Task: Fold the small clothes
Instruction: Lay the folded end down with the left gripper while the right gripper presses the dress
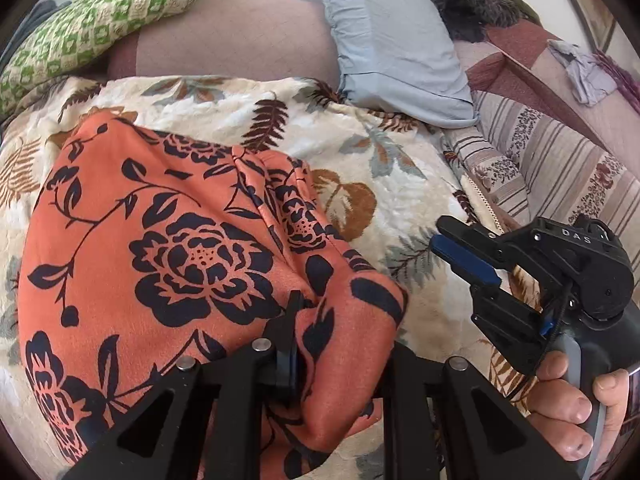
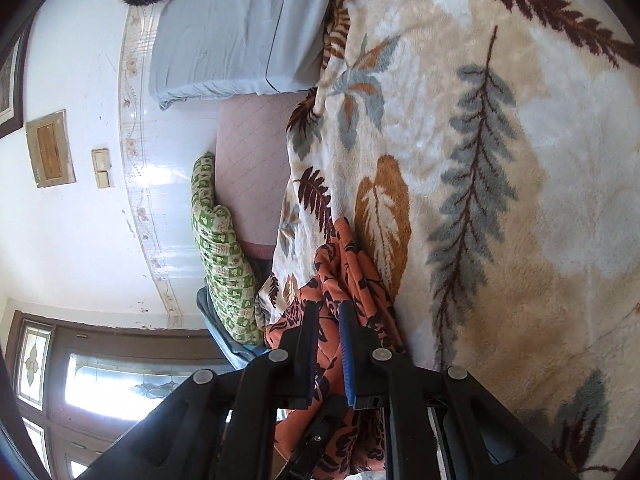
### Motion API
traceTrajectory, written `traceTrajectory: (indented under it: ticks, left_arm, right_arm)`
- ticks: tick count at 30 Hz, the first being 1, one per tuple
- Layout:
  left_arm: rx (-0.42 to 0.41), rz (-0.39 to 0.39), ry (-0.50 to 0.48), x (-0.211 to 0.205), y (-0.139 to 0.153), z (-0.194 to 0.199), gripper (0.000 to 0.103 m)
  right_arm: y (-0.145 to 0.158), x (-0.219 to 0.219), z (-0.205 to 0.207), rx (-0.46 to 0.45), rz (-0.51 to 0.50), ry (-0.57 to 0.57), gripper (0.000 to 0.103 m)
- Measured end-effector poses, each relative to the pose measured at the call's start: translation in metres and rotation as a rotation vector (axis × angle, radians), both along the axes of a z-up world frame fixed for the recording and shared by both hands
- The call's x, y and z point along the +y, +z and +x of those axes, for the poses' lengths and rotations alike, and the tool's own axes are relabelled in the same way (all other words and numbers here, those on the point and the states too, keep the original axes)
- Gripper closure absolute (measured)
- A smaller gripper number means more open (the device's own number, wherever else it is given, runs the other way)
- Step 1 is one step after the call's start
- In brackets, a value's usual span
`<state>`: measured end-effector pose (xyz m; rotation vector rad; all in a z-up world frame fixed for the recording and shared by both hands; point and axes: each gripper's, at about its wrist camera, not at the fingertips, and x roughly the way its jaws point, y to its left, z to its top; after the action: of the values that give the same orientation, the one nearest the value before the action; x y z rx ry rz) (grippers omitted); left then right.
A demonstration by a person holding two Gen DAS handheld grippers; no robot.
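From the left wrist, the orange floral garment point(image 1: 160, 240) lies spread across the leaf-print blanket point(image 1: 380, 152), covering its near left part. The corner nearest the camera is gathered into a soft ridge. The left gripper point(image 1: 344, 348) has that ridge pinched between nearly closed jaws, with cloth bulging around both fingers. The right gripper point(image 1: 444, 240) hovers over the blanket's right part, just off the garment's edge. Its blue-padded jaws are drawn together on nothing, and a hand point(image 1: 568, 408) is wrapped round its handle.

From the right wrist, the picture is rolled on its side. The right gripper point(image 2: 328, 320) shows only a narrow slot between its fingers. The orange cloth seen through that slot looks to me like the garment point(image 2: 360, 272) lying beyond on the blanket point(image 2: 520, 200), not something gripped.

The fabric looks thin, light and limp. I'd expect it to drape, wrinkle and slide a little on the plush pile, and a pinch in the middle would only bunch it. Corners or the hem look like the places to hold. With one corner already held, the free gripper would do best to take the matching corner along the same edge, so the cloth can be stretched flat.
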<state>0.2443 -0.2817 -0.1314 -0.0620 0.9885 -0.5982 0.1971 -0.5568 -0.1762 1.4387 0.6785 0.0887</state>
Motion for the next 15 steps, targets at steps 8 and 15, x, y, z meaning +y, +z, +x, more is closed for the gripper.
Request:
traceTrajectory:
  ticks: [8, 15]
  left_arm:
    - [0.068, -0.003, -0.149, 0.001, -0.018, -0.007, 0.028]
    - [-0.144, -0.058, -0.155, 0.053, 0.066, -0.006, 0.022]
  right_arm:
    - [-0.005, 0.010, 0.011, 0.026, -0.022, 0.027, 0.090]
    - [0.011, 0.019, 0.022, -0.024, -0.122, 0.035, 0.090]
